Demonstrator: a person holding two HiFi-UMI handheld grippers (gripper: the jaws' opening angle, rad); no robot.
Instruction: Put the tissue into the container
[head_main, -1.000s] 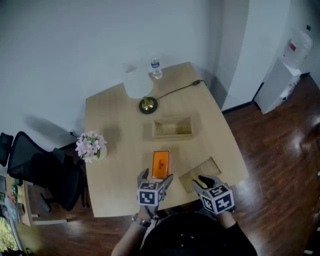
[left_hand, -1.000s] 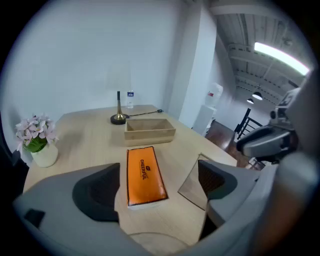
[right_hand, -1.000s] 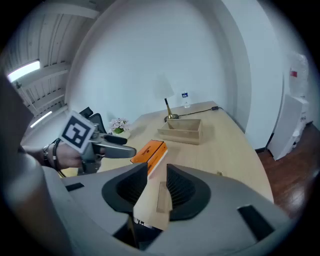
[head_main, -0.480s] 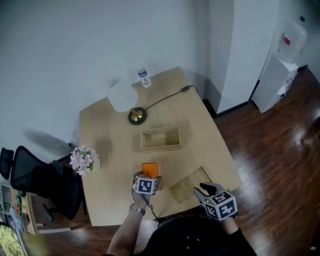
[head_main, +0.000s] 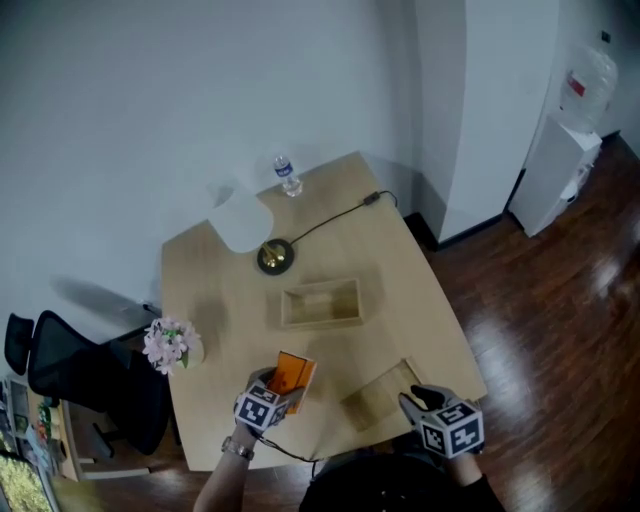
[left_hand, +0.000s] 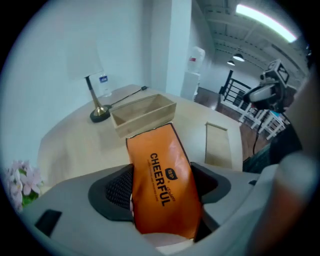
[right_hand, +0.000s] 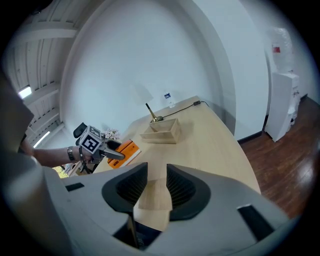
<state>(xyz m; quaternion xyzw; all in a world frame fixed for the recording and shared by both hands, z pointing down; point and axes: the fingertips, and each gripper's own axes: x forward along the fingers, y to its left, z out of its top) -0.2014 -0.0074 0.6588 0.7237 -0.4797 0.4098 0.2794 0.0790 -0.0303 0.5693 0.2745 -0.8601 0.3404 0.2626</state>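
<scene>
The orange tissue pack (left_hand: 160, 165) sits between the left gripper (left_hand: 162, 187)'s closing jaws (printed face up), long axis pointing away toward the wooden container (head_main: 320, 303), over the table (head_main: 205, 295)'s near part. The left arm (head_main: 222, 475) reaches forward; the right gripper (right_hand: 156, 182) pinches the flat lid (right_hand: 152, 202)

— The tissue pack (left_hand: 162, 185)?
— Smooth orange plastic film, glossy.
— And the container (head_main: 320, 303)?
— Pale bare wood, matt, same as the lid (head_main: 382, 392) and the table (head_main: 210, 290). The floor (head_main: 560, 300) is dark wood, polished to a shine. The lamp base (head_main: 275, 257) looks like brass.
</scene>
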